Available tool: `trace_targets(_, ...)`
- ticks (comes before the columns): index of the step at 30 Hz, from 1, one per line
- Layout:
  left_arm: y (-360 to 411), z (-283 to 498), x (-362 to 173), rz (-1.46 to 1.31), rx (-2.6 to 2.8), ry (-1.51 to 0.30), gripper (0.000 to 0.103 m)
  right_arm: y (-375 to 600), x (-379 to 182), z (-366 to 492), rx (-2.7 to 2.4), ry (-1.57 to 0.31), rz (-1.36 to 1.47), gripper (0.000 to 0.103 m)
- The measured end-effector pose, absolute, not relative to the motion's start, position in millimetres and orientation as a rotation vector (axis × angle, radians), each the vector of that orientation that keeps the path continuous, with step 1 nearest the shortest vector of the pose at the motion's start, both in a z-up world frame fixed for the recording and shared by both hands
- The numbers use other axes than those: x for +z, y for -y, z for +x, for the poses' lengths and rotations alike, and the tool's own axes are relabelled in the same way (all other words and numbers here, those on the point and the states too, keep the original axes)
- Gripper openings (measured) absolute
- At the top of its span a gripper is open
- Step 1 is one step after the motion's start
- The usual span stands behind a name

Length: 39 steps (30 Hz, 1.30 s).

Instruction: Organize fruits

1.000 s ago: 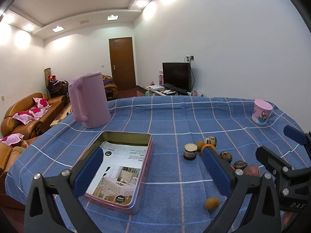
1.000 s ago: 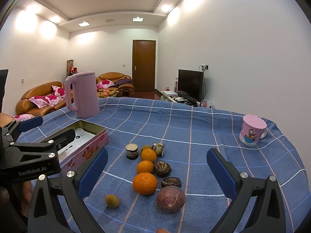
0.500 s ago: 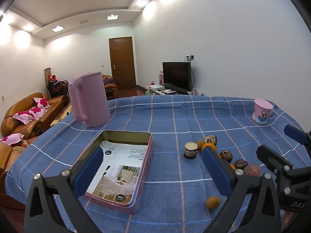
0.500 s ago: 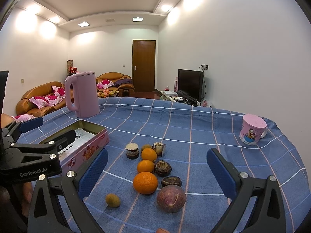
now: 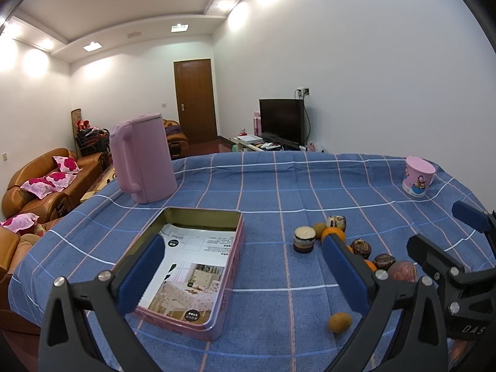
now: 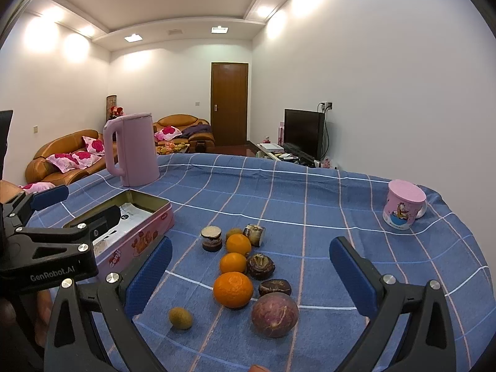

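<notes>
The left hand-held gripper [image 5: 241,266] is hovering over the counter [image 5: 310,179] with its blue-padded fingers spread wide apart, holding nothing. Its camera is looking straight down into the open pink tin [image 5: 186,266], where a printed leaflet [image 5: 190,269] is lying flat on the bottom; the right wrist view is showing mainly the tin's decorated outer side wall [image 6: 136,241].

The right hand-held gripper [image 6: 251,276] is also standing wide apart and empty, framing the fruits. Its view is laying the whole cluster out: a large orange [image 6: 233,289], two smaller oranges [image 6: 233,263] behind it, a purple passion fruit [image 6: 274,314] nearest the camera, two dark wrinkled fruits [image 6: 260,266], and a small brownish-green fruit [image 6: 180,318] lying apart to the left. In the left wrist view, that gripper's right finger is covering much of this cluster, though the lone small fruit [image 5: 340,322] is showing clearly beside the tin.

A small jar [image 6: 211,238] is standing behind the fruits. A pink kettle [image 5: 141,158] and a pink cartoon mug [image 6: 402,208] are sitting well apart at the far side.
</notes>
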<state>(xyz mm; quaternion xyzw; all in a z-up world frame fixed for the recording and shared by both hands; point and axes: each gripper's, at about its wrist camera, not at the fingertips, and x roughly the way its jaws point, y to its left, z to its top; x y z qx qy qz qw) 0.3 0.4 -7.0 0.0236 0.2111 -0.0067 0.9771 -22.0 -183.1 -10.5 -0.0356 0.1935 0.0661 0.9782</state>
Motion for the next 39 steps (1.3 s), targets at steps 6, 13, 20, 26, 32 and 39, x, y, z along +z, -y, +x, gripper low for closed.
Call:
trace_targets(6,0.3,0.7,-7.1,0.049,-0.013,-0.425,0.103,183.0,-10.5,-21.8,0.133,-0.389,-0.071,0.102)
trace_targets(13,0.2,0.6,-6.6,0.048,-0.014,-0.426,0.103,181.9,-15.3,-23.5,0.131,-0.395,-0.072,0.102)
trace_targets(20,-0.7,-1.2,-13.0,0.047,-0.014,-0.438,0.103,186.8,-20.9,-21.6,0.115,-0.409,-0.085,0.102)
trace_targets(26,4.6,4.6,-42.6,0.05,-0.03,-0.506,0.103,204.1,-44.2,-13.1,0.047,-0.475,-0.107,0.102)
trace_targets(32,16.3,8.3,-60.7,0.066,-0.067,-0.559,0.103,212.4,-68.9,1.7,0.043,-0.559,-0.103,0.102)
trace_targets(39,23.3,10.5,-70.0,0.052,-0.111,-0.59,0.103,214.9,-83.3,11.0,0.092,-0.65,-0.073,0.073)
